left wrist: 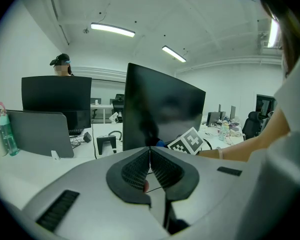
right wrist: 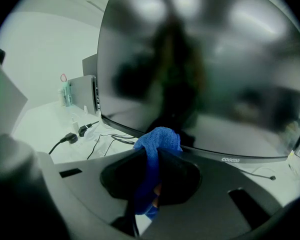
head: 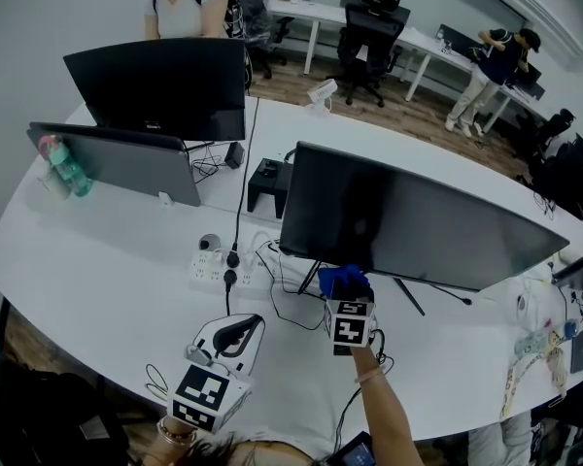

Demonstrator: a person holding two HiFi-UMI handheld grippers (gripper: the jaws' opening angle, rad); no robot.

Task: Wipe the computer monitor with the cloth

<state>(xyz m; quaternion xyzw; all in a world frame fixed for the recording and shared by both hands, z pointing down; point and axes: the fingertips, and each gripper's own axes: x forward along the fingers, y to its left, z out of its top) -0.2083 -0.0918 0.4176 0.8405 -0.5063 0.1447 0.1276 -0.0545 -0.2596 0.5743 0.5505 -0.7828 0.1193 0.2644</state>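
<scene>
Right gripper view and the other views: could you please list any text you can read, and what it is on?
"coocaa" (last letters unsure): lower bezel of the large black monitor.
Logo on the far black monitor: too small to read.
Marker cubes: black-and-white patterns, no letters.

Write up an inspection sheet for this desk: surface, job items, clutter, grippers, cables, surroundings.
Surface: white curved desk.
Job's things: monitor, screen dark; blue cloth at its lower edge, contact unclear.
Clutter: power strip, bottle, black stand, two further monitors, small items at the right end.
Grippers: right gripper shut on the blue cloth; left gripper shut, empty.
Cables: black leads run from the power strip under the monitor.
Surroundings: open office; a person behind the far monitor, a second person at the back desks, office chairs.
</scene>
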